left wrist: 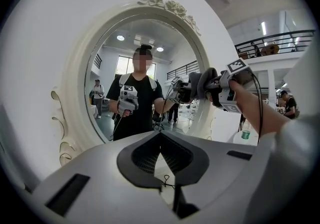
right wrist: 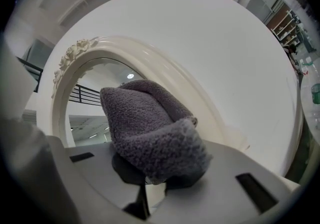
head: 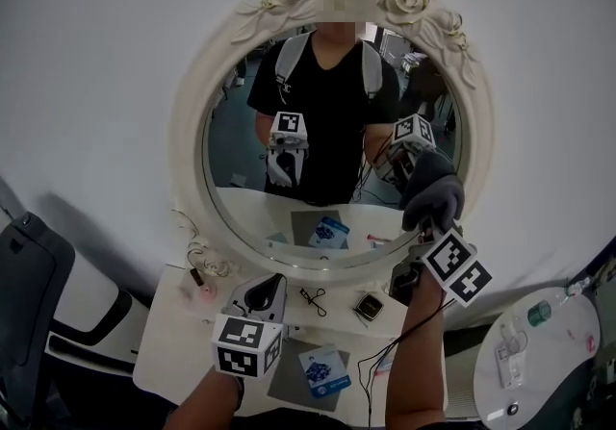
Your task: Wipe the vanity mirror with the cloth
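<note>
The left gripper point(head: 268, 291) hangs low over the surface point(head: 164, 361), pressed together on nothing. The right gripper point(head: 428, 224) pinches the grey cloth point(head: 433, 189) at the vanity mirror point(head: 241, 144), lower right. Best press the fold flat, then sweep overlapping strokes inward.

I take this for a staged vanity corner inside a big open hall, not a home. Ahead of the left gripper point(left wrist: 161, 137) an ornate mirror point(head: 189, 144) hangs on a plain white panel above a small white table point(head: 164, 361) with an eyelash curler point(head: 312, 299). Right of that gripper I see a railed mezzanine point(left wrist: 272, 43) and strip lights point(left wrist: 263, 28), and a bystander point(left wrist: 97, 95) shows in the glass. Right of the right gripper point(head: 430, 221) stands a round table point(head: 577, 351) with a bottle point(head: 539, 314).
</note>
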`<state>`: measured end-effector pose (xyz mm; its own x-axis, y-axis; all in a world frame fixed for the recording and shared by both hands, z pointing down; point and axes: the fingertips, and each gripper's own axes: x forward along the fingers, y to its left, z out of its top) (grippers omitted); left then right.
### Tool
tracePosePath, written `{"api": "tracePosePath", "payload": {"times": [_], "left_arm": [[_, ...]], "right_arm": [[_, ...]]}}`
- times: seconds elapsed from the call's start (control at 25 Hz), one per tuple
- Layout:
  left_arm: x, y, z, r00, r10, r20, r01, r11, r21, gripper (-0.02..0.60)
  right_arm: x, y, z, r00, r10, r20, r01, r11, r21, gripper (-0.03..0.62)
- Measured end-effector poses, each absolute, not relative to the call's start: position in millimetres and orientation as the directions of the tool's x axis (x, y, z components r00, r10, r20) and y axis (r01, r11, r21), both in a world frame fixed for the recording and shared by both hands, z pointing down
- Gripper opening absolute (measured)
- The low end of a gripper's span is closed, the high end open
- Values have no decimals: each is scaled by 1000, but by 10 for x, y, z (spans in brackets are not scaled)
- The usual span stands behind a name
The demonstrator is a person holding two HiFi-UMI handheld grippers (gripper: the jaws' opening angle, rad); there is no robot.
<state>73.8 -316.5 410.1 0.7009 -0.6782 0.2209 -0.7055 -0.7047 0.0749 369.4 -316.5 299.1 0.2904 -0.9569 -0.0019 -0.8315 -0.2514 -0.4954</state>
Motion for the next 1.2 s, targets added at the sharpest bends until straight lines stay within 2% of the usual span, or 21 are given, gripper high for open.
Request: {"api": "tracePosePath", "payload": {"times": [0.24, 0.6, 0.92, 1.2], "left_arm": [[689, -3234, 4067, 729, -652, 207, -677, -731, 83, 6], [434, -3304, 4059, 721, -664, 195, -688, -718, 99, 6], [35, -3366, 4029, 676, -715, 179, -736, -668, 109, 6], [-303, -3403, 4049, 636, -752, 176, -772, -624, 121, 6]], "right_arm": [[3697, -3173, 2659, 355, -933, -54, -852, -300, -429, 37], [3560, -3224, 1954, 468, -864, -185, -881, -437, -183, 37], [3218, -3338, 1262, 473, -826, -305, -865, -501, 15, 37], [2610, -3528, 691, 454, -776, -438, -770, -589, 245, 35]]}}
